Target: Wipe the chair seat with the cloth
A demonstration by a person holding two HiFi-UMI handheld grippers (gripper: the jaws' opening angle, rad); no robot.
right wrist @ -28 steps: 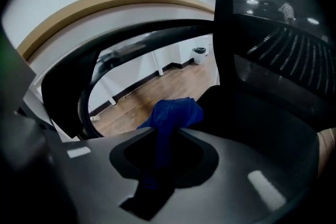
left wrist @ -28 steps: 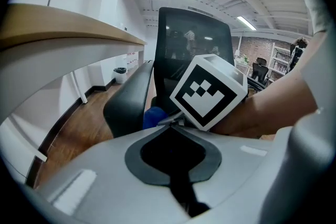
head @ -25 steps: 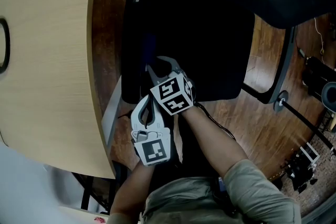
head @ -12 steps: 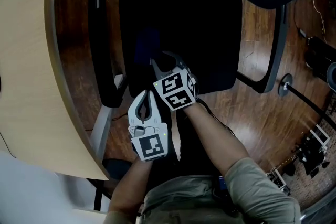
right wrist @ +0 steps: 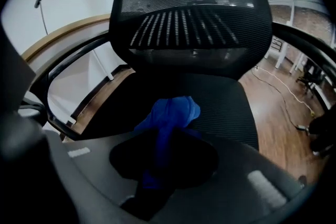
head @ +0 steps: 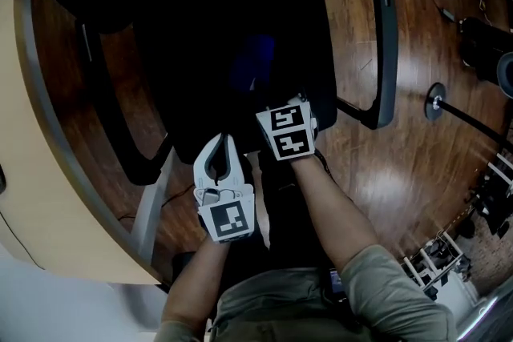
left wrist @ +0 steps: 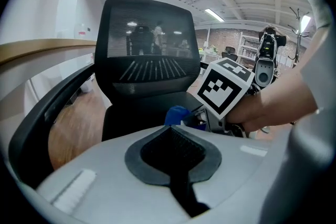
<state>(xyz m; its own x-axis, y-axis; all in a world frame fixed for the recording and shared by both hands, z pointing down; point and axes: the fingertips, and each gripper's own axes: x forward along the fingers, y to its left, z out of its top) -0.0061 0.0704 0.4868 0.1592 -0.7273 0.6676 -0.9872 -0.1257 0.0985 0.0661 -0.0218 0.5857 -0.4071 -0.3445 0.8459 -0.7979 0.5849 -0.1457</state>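
Note:
The black office chair's seat [head: 200, 52] fills the top of the head view. A blue cloth [head: 252, 66] lies bunched on the seat's front half. My right gripper [head: 260, 96] reaches onto the seat and is shut on this cloth [right wrist: 169, 115]. In the right gripper view the cloth runs down between the jaws of my right gripper [right wrist: 160, 144] over the mesh seat [right wrist: 231, 102]. My left gripper [head: 220, 144] hovers by the seat's front edge, shut and empty. The left gripper view shows my left gripper [left wrist: 173, 128], with the cloth [left wrist: 177, 114] just beyond and the right hand beside it.
The chair's mesh backrest [right wrist: 194, 13] rises behind the seat. Black armrests stand at either side [head: 112, 108] [head: 386, 44]. A curved wooden desk [head: 32, 172] lies at the left, over a wooden floor [head: 401, 164]. Stands and cables sit at the far right [head: 481, 36].
Both grippers have moved right, away from the desk. The right one has dragged the blue cloth across the seat and rolled. The head view has swung so that the desk slid left.

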